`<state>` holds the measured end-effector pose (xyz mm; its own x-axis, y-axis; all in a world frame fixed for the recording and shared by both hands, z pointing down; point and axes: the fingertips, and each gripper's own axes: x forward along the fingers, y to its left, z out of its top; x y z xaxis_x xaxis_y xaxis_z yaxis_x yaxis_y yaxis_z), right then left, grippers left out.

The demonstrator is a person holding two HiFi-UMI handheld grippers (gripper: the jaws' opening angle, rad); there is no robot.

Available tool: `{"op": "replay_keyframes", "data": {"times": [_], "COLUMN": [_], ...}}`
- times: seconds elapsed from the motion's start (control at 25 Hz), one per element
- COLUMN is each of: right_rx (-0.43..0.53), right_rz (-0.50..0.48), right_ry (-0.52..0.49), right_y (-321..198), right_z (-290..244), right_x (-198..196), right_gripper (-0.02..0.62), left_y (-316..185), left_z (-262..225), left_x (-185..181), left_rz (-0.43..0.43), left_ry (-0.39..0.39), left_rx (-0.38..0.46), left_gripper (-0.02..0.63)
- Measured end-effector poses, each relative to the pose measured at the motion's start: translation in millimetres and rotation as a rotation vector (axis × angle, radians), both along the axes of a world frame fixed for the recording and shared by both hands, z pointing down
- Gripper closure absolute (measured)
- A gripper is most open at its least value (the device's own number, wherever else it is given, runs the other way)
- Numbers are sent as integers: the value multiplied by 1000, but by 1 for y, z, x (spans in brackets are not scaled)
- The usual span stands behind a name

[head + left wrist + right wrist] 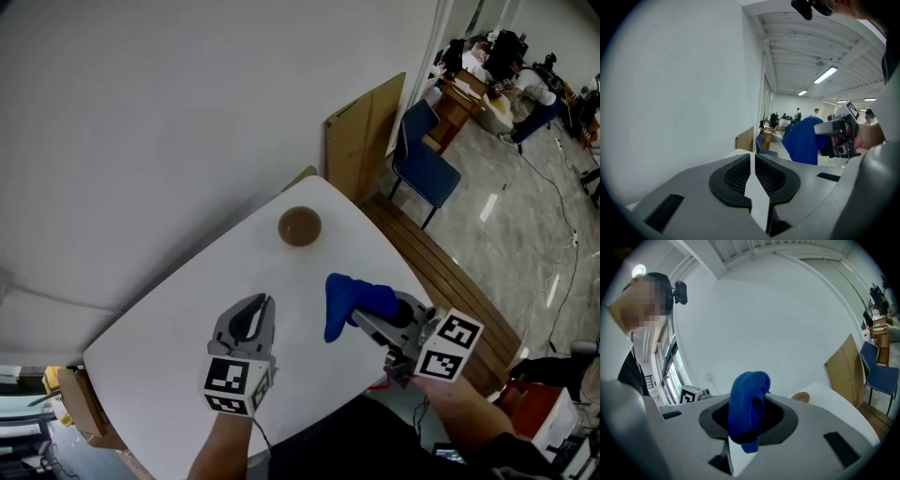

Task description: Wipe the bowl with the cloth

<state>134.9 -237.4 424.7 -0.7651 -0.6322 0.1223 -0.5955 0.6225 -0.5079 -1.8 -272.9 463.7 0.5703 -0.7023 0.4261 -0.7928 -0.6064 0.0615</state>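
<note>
**Cloth gripped on the right, bowl waiting ahead of both grippers**

Your right gripper [358, 317] is clamped on the blue cloth [352, 300]. In the right gripper view the jaws [746, 425] pinch a fold of the cloth [747, 401], which bunches up above the pads, with a short end poking out below them. In the head view its loose end droops past the tips toward the white table [178, 328].

Your left gripper [258, 302] holds nothing. In its own view the jaws [753, 164] stand together, with only a thin slit between the dark pads and the pale tabletop showing through it. From there, the cloth [804, 140] and the right gripper hang off to its right, near but apart.

The brown bowl [300, 226] sits upright on the table, beyond the left gripper's tips and a little to their right. From your right gripper it lies ahead and just right of the jaws, its rim [800, 397] peeking over the gripper body. Neither gripper nor the cloth touches it. It looks empty, though the view is too small to be sure.
</note>
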Motion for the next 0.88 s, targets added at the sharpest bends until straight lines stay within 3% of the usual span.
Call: {"op": "replay_keyframes", "data": {"times": [0.12,0.24,0.4,0.88], "right_rx": [-23,-54,-98,-164], "right_rz": [-5,-2,-4,-21], "right_ry": [5,5,15,42], "right_y": [-17,-33,-54,-89], "right_z": [17,35,64,117], "right_x": [3,7,8,-3], "right_gripper": [518,518,518,518], "left_y": [-22,-40,-57,-100], "left_z": [27,56,87,170], "left_x": [9,17,26,53], "left_rz": [18,37,67,234], "left_ry": [-42,-93,-150,-456], "left_rx": [-26,-54,-76,-53], "left_gripper": [569,512,506,477]}}
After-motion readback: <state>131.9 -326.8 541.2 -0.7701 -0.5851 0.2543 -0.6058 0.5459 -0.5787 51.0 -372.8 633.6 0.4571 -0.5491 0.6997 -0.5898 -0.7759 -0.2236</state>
